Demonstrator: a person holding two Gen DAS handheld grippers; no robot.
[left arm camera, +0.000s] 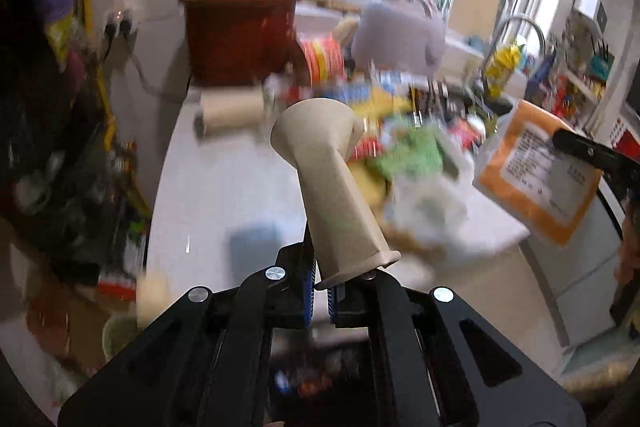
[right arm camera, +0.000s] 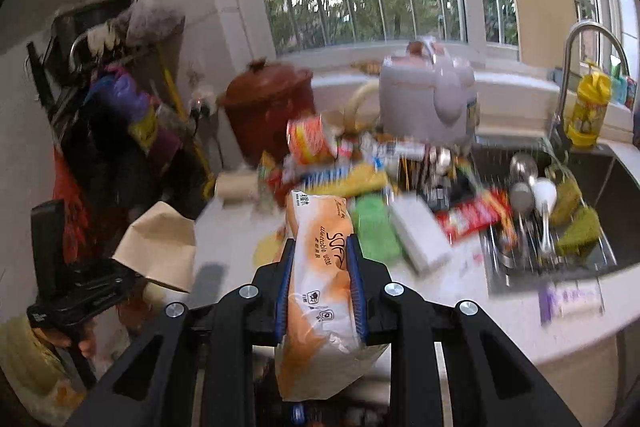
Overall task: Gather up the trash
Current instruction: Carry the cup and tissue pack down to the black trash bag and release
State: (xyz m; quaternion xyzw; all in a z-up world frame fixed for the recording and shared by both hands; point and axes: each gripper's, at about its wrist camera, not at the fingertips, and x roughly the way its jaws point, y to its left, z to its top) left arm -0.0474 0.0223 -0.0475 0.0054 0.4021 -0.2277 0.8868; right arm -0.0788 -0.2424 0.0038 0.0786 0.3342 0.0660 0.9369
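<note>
In the left wrist view my left gripper [left arm camera: 322,287] is shut on the flattened end of a beige paper cup [left arm camera: 324,167], which sticks up and away over the white counter [left arm camera: 216,187]. In the right wrist view my right gripper [right arm camera: 320,243] is shut on an orange-and-white soft tissue pack [right arm camera: 320,275], its blue pads pressing both sides. Each view shows the other hand. The tissue pack [left arm camera: 536,175] hangs at the right in the left wrist view, and the paper cup [right arm camera: 160,247] shows at the left in the right wrist view. A heap of wrappers [right arm camera: 360,179] covers the counter's middle.
A brown clay pot [right arm camera: 268,103] and a grey rice cooker [right arm camera: 428,95] stand at the back under the window. A sink [right arm camera: 560,211] with dishes and a faucet [right arm camera: 576,67] is at the right. A paper roll [left arm camera: 232,111] lies by the pot. Bags hang on the left wall.
</note>
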